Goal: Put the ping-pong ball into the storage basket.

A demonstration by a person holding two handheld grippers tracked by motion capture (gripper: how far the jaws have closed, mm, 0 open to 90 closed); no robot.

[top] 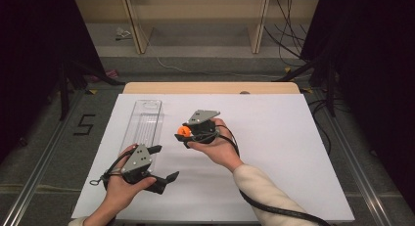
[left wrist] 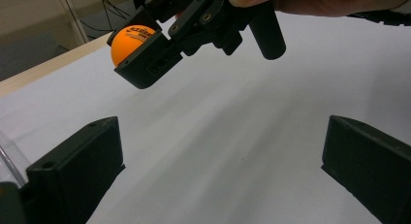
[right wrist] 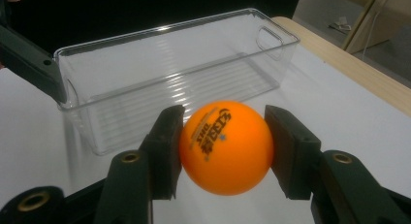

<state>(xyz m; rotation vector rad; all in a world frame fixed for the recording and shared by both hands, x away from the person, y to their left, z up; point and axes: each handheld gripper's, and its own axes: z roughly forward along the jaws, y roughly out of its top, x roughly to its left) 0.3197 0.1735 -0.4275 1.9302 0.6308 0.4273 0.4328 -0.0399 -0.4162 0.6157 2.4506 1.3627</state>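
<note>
An orange ping-pong ball [right wrist: 225, 146] with dark print sits squeezed between the two black jaws of my right gripper [top: 184, 133], which is held above the white table, just right of the clear plastic bin [top: 142, 123]. The same ball [left wrist: 131, 40] appears from the side in the left gripper view, up at the top left. The long, shallow, empty bin [right wrist: 160, 78] lies straight ahead of the right gripper. My left gripper [top: 164, 163] is lower left, near the bin's near end, jaws wide apart with nothing between them; its own fingers [left wrist: 77, 170] frame bare table.
The white sheet [top: 274, 152] covers a wooden table [top: 210, 87]. Beyond the far edge are wooden shelf legs and cables on the floor. Black stands flank both sides. A cable [top: 274, 209] trails from the right gripper along the sleeve.
</note>
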